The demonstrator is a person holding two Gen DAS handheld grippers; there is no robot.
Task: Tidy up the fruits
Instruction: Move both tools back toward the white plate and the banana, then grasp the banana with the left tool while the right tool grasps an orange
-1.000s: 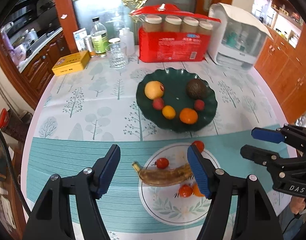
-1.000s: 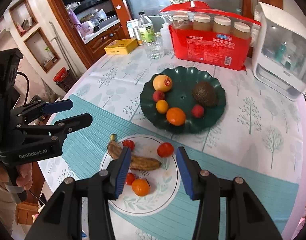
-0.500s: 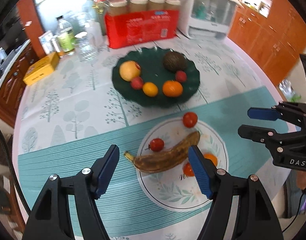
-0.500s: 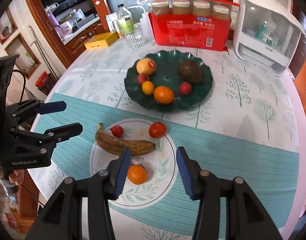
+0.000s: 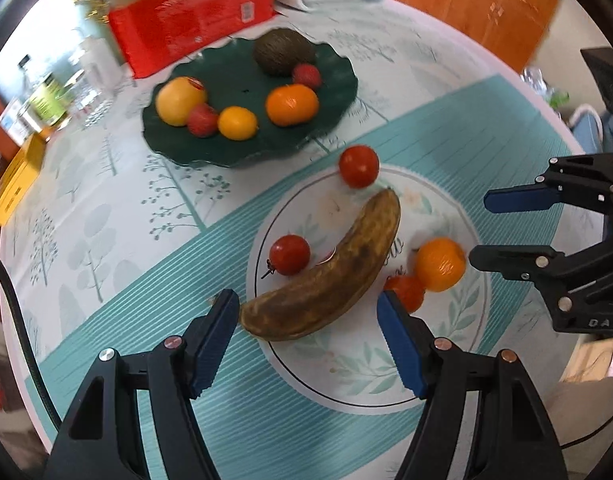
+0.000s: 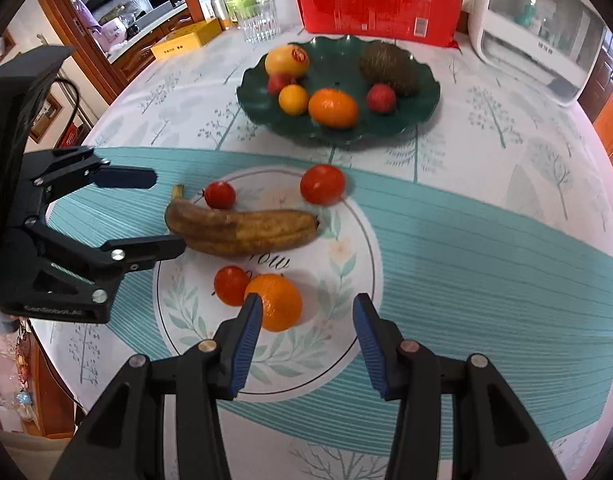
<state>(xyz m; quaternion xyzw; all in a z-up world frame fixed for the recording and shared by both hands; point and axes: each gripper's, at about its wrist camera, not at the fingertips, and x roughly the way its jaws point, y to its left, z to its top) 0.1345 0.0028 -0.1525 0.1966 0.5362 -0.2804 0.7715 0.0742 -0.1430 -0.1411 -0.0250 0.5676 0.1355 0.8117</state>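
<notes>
A brown overripe banana point(image 5: 326, 276) point(image 6: 242, 230) lies across a white floral plate point(image 5: 366, 376) point(image 6: 330, 364) with three tomatoes point(image 5: 289, 254) and a small orange point(image 5: 440, 264) point(image 6: 274, 301). My left gripper point(image 5: 308, 320) is open, low over the banana's stem end, its jaws on either side. My right gripper point(image 6: 304, 322) is open, just short of the small orange. A dark green plate point(image 5: 326, 120) point(image 6: 422, 120) beyond holds several fruits, among them an avocado point(image 6: 388, 68) and an orange point(image 6: 332, 107).
A red box point(image 6: 378, 4), a white appliance point(image 6: 534, 36), a glass point(image 6: 260, 20), bottles and a yellow box point(image 6: 186, 40) stand at the table's far edge. The table's near edge runs close under both grippers.
Both grippers have moved down and forward toward the white plate. The left one now straddles the banana's end; the right one has closed in on the small orange. Both stay open.
</notes>
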